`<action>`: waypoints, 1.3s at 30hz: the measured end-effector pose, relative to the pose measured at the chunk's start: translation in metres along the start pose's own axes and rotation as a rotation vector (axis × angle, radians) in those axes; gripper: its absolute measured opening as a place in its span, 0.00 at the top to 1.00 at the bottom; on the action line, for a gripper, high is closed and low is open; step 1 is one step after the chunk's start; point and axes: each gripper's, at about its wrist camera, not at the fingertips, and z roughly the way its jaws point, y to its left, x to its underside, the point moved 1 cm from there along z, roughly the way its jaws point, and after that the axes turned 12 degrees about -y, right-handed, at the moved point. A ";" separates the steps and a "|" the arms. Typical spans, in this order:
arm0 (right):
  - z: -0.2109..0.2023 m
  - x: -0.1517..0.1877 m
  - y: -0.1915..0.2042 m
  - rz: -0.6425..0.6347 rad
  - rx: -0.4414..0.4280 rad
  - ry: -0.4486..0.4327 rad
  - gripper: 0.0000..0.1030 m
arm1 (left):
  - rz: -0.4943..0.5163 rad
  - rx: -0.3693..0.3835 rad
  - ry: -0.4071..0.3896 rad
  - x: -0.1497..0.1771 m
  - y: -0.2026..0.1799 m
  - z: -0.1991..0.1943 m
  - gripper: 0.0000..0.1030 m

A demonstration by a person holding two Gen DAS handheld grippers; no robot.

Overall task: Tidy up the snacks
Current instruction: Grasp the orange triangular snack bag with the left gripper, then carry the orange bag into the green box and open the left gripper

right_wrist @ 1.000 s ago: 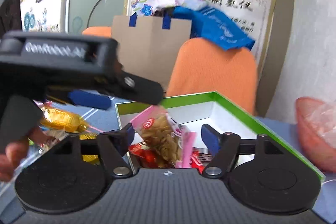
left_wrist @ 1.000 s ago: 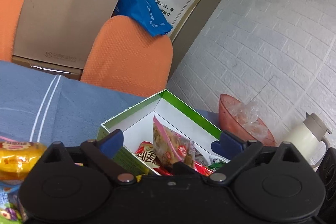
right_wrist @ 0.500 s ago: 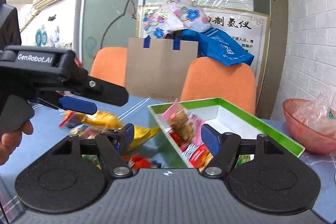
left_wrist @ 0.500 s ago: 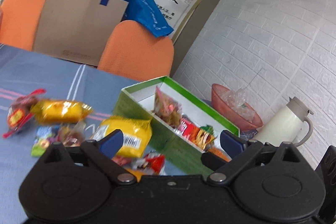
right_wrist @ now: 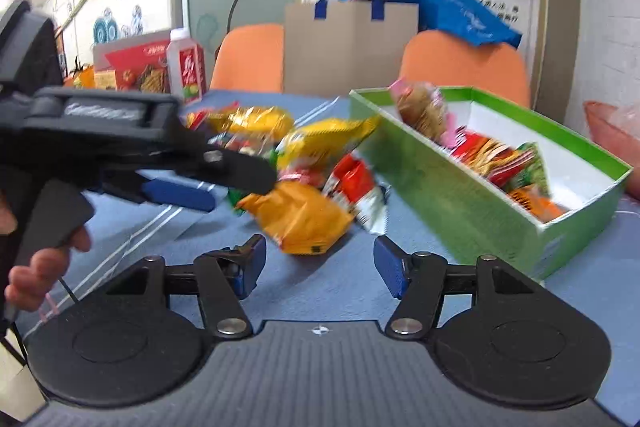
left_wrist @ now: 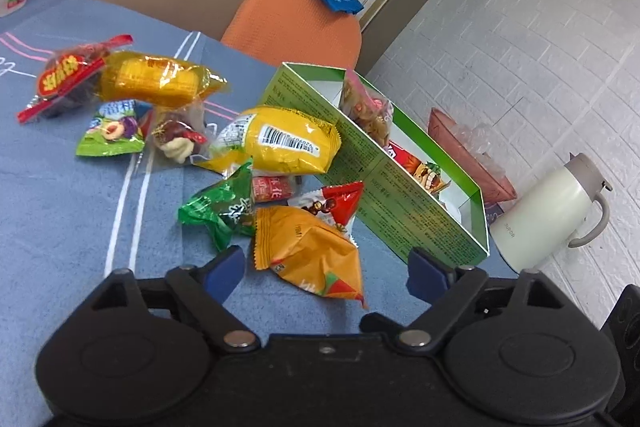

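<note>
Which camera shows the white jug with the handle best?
The left wrist view. The white jug stands whole there, lid and handle clear, beside the green box near the brick wall. The right wrist view does not show it at all.

- my left gripper [left_wrist: 326, 267] tilts downward, jaws spread wide, nothing between the pads.
- my right gripper [right_wrist: 319, 263] has just been closing slightly, jaws apart and empty.
- my left hand [right_wrist: 38, 267] wraps the left gripper's handle.
</note>
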 end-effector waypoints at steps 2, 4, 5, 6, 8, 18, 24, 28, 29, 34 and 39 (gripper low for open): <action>0.008 -0.001 0.002 0.012 -0.012 0.011 0.05 | -0.002 0.000 0.004 -0.001 0.002 0.007 0.00; 0.015 0.000 0.002 0.039 -0.017 0.023 0.07 | -0.002 -0.004 0.011 -0.003 0.005 0.012 0.00; 0.017 0.000 0.003 0.048 -0.016 0.026 0.07 | -0.002 -0.002 0.016 -0.003 0.006 0.014 0.00; 0.019 0.000 0.002 0.057 -0.017 0.024 0.07 | 0.000 -0.003 0.018 -0.004 0.007 0.015 0.00; 0.024 0.000 -0.001 0.088 -0.023 0.026 0.08 | 0.002 0.002 0.019 -0.004 0.010 0.015 0.00; 0.035 0.006 -0.007 0.107 0.012 0.037 0.56 | -0.069 0.039 0.055 0.005 0.016 0.026 0.27; 0.014 0.000 -0.012 0.090 0.022 -0.007 0.65 | -0.050 0.082 0.029 0.003 -0.004 0.014 0.28; 0.000 -0.012 -0.015 0.071 0.045 -0.062 0.66 | -0.026 0.122 -0.003 -0.007 -0.025 0.010 0.28; -0.003 -0.016 -0.016 0.067 0.052 -0.081 0.66 | -0.015 0.136 -0.015 -0.012 -0.032 0.009 0.28; -0.010 -0.038 -0.033 0.059 0.095 -0.157 0.66 | 0.034 0.190 -0.039 -0.035 -0.058 0.022 0.28; -0.005 -0.052 -0.058 0.061 0.150 -0.197 0.66 | 0.045 0.239 -0.035 -0.054 -0.076 0.050 0.28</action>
